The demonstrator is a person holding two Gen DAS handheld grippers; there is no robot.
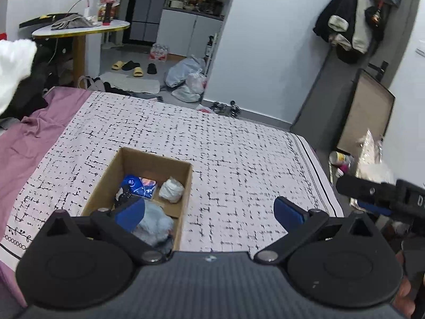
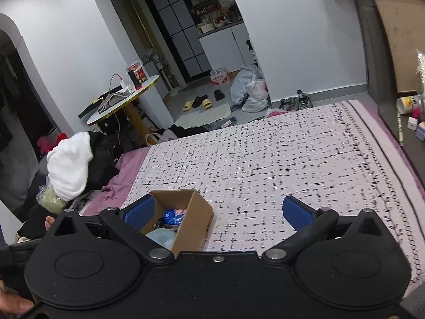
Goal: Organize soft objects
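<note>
Cardboard box (image 1: 183, 186) contents partly hidden behind left gripper (image 1: 209, 212).

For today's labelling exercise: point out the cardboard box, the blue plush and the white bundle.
Box (image 1: 186, 183): left wrist view, right wall.
Blue plush (image 1: 156, 224): left wrist view, fluffy middle.
White bundle (image 1: 172, 189): left wrist view, its centre.

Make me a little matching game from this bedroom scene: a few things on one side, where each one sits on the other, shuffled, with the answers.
Things:
1. fluffy light-blue soft toy
2. grey cloth
3. yellow slippers
4. cardboard box

Places:
A. on the floor by the doorway
B. on the patterned bedspread
C. inside the box, nearest the camera
D. on the round table

Pairs: 1-C, 2-D, 3-A, 4-B
</note>
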